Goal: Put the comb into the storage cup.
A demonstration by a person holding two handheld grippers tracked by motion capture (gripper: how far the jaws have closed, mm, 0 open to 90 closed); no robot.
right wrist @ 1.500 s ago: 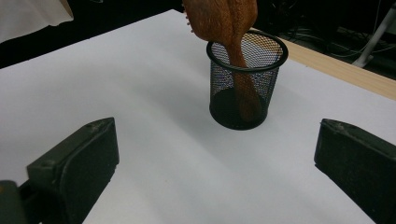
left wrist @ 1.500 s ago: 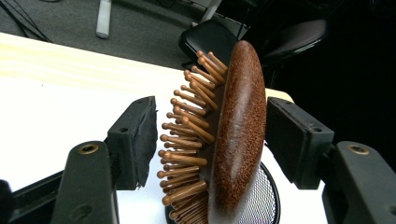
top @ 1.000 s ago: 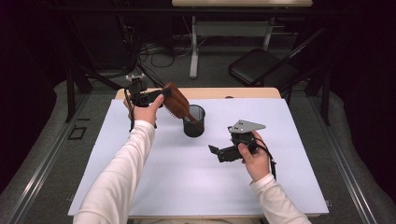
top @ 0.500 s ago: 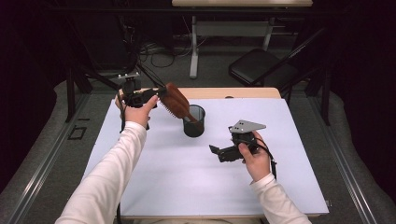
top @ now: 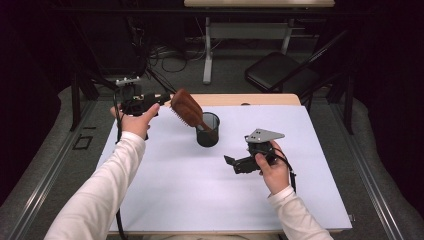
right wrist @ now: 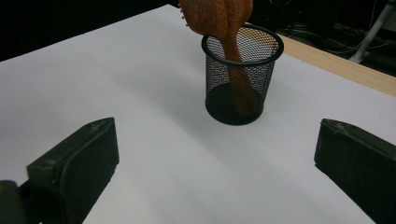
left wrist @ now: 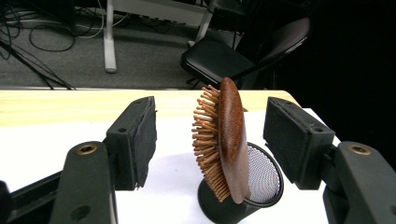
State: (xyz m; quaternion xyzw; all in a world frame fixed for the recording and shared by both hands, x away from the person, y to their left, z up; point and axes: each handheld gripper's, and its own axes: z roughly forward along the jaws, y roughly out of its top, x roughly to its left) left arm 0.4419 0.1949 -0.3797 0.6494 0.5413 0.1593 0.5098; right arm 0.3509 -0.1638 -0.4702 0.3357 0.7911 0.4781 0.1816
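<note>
While my right gripper (top: 231, 161) rests low on the white table cover (top: 165, 190), nearest to me, its jaws stand wide apart with nothing between them; in the right gripper view they frame bare white surface. Just beyond it, toward the middle of the cover, stands the black mesh cup (top: 207, 129), upright. The wooden hairbrush (top: 186, 108) sits handle-down inside that cup, its handle visible through the mesh in the right gripper view (right wrist: 240, 88), and its head leans out over the rim toward my left side. Farther off and to the left, my left gripper (top: 162, 98) is held above the far left part of the cover, pointing at the brush head. In the left gripper view the brush (left wrist: 229, 140) shows edge-on between the two pads, bristles facing the left-hand pad, with clear gaps on both sides: the jaws are apart and press on nothing. Behind the table I see a folding chair (top: 280, 75) on the grey floor.
</note>
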